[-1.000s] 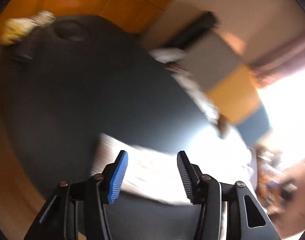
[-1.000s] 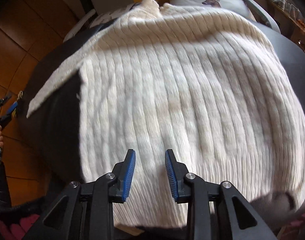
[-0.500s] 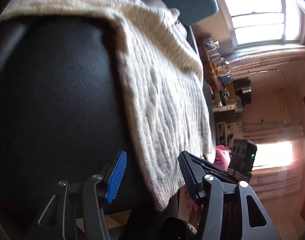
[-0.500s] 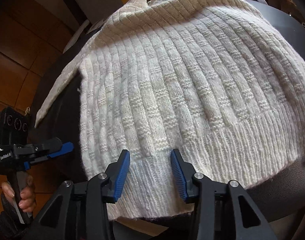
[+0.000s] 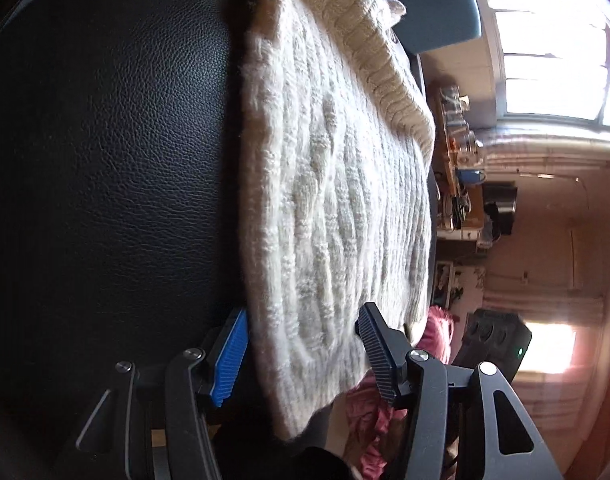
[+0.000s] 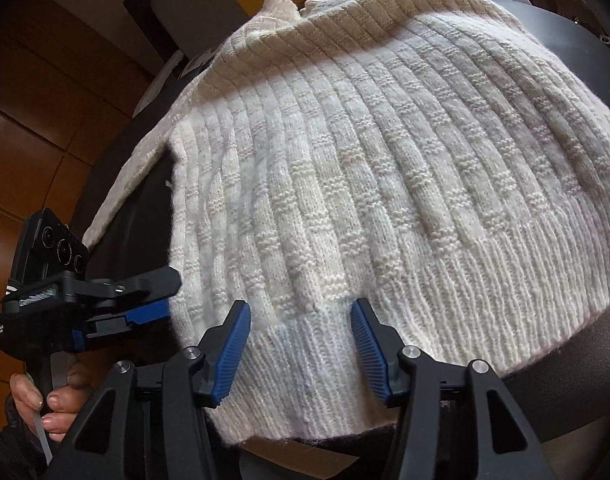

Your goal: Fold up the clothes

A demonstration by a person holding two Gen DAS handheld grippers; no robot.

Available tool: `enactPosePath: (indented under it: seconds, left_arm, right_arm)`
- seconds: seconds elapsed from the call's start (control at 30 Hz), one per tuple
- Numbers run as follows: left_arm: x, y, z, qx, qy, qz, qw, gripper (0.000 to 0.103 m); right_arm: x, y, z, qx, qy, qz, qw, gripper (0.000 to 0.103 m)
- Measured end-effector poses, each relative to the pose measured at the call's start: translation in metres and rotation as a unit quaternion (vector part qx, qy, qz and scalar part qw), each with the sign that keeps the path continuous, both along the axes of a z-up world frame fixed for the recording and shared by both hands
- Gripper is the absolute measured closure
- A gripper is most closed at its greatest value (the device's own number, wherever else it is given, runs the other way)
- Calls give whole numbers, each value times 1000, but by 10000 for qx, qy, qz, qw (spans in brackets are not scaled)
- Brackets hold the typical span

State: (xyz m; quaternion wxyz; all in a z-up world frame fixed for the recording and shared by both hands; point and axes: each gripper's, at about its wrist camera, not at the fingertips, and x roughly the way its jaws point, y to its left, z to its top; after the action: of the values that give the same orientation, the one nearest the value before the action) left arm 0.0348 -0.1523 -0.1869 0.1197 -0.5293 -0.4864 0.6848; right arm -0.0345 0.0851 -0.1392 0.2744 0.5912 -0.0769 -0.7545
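Observation:
A cream ribbed knit sweater (image 6: 365,184) lies flat on a round black leather table (image 5: 105,184). Its ribbed hem hangs slightly over the near table edge. My right gripper (image 6: 301,344) is open, its jaws straddling the hem just above the cloth. My left gripper (image 5: 301,354) is open at the sweater's (image 5: 337,208) left side edge near the hem corner, one finger over the bare table, the other over the knit. The left gripper also shows in the right wrist view (image 6: 145,300) at the sweater's left edge. One sleeve (image 6: 121,188) lies stretched out to the far left.
A pink cloth (image 5: 437,336) lies below the table edge. A blue chair back (image 5: 433,12) stands beyond the sweater's collar. A cluttered shelf (image 5: 461,168) and bright windows are at the right. Wooden floor (image 6: 33,128) surrounds the table.
My left gripper swung from the far table side to the sweater's left edge near the hem. My right gripper pulled back from the sweater's body to the hem and opened wider.

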Motion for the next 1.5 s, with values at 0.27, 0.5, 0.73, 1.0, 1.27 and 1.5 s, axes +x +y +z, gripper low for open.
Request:
enactPosePath:
  seconds: [0.27,0.5,0.73,1.0,1.27,1.5]
  left_arm:
    - [4,-22,-2,-345,126,266,9990,97]
    - [2,-67,18,-1095,346,197,9932,97]
    - [-8,-67,33,-1762,230,52,9841,95]
    - [-8,1,93,-2337,1503,-753,9577,82]
    - [-20,53,46,-2719,1110,-1707,9405,82]
    - [-19,45,30,-2909,897,-1763,9361,80]
  right_arm:
    - [4,-2,-5,-1339,-786,8,9879,48]
    - [17,10,-18,-2170,-967,-195,9712,50]
    - [26,173,20,-3523,-423,-1698,9194,49]
    - [92,339,-22,-3076,-471,-4317,8466,45]
    - [87,351,-50,-2948,-359,-4501,8421,44]
    - [86,340,-50,-2772,-45,-4229,8627,43]
